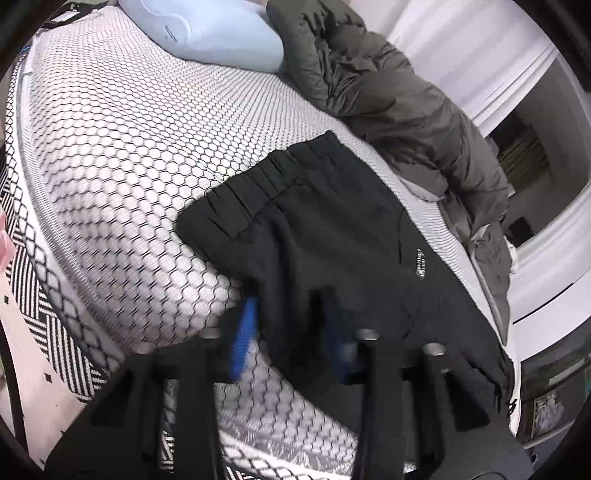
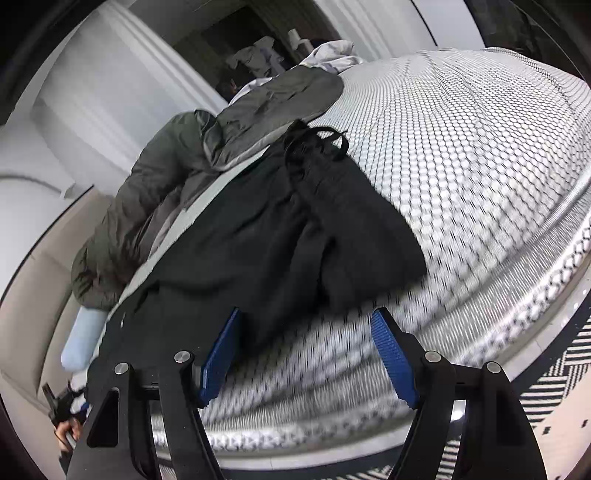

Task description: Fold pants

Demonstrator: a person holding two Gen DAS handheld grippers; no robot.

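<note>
Your left gripper (image 1: 291, 328) had its jaws pinched narrow on the near edge of the black fabric pants (image 1: 332, 236), spread on the honeycomb-patterned bed (image 1: 122, 155) for folding; your right gripper (image 2: 306, 354) held wide jaws, gripping nothing, just short of their edge.

Matt black cloth pants (image 1: 332, 236) with a gathered elastic waistband and a small shiny metal zipper pull (image 1: 421, 264). White quilted mattress cover (image 1: 122, 155) with a honeycomb weave. Slightly glossy olive-grey puffer jacket (image 1: 399, 110). Smooth pale blue pillow (image 1: 221, 33). Ribbed blue rubbery pads (image 2: 393, 358) on matt black plastic jaws with bright metal pins (image 2: 431, 356).
</note>
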